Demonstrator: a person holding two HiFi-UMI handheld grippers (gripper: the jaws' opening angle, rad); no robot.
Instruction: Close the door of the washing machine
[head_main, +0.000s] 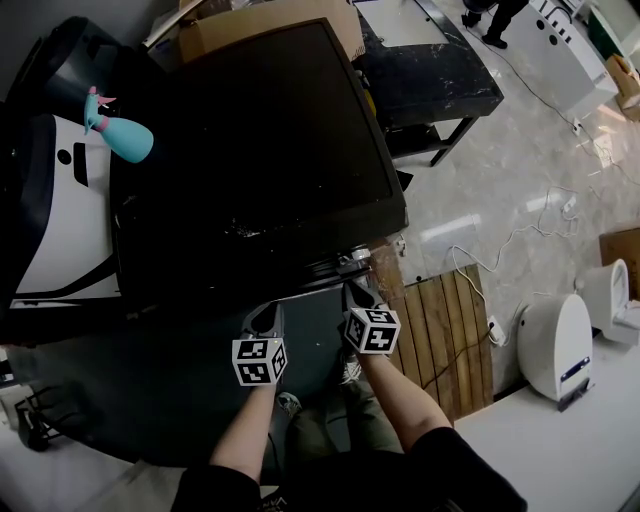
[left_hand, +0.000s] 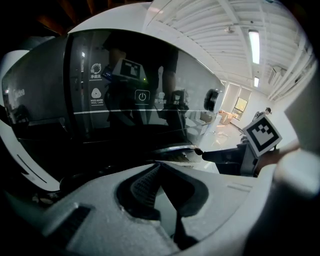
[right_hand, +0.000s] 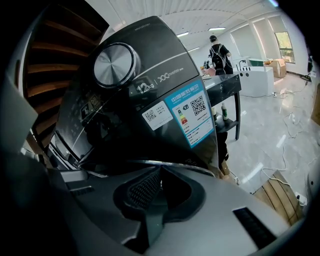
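Note:
The black washing machine (head_main: 260, 150) fills the middle of the head view, seen from above; its grey front (head_main: 170, 390) curves away below the front edge. My left gripper (head_main: 268, 318) and right gripper (head_main: 358, 296) hang side by side at that edge, both shut and holding nothing. The left gripper (left_hand: 159, 165) points at the glossy control panel (left_hand: 142, 97), with a chrome rim (left_hand: 175, 149) just past its tips. The right gripper (right_hand: 160, 170) faces the round knob (right_hand: 115, 62) and energy label (right_hand: 192, 117), a chrome rim (right_hand: 165, 163) close ahead. I cannot tell whether the door is latched.
A teal spray bottle (head_main: 118, 132) lies on a white appliance (head_main: 60, 220) at the left. A black table (head_main: 430, 80) stands behind on the right, a wooden pallet (head_main: 450, 330) and a white device (head_main: 555, 345) beside my legs. Cables cross the floor. A person (right_hand: 219, 52) stands far off.

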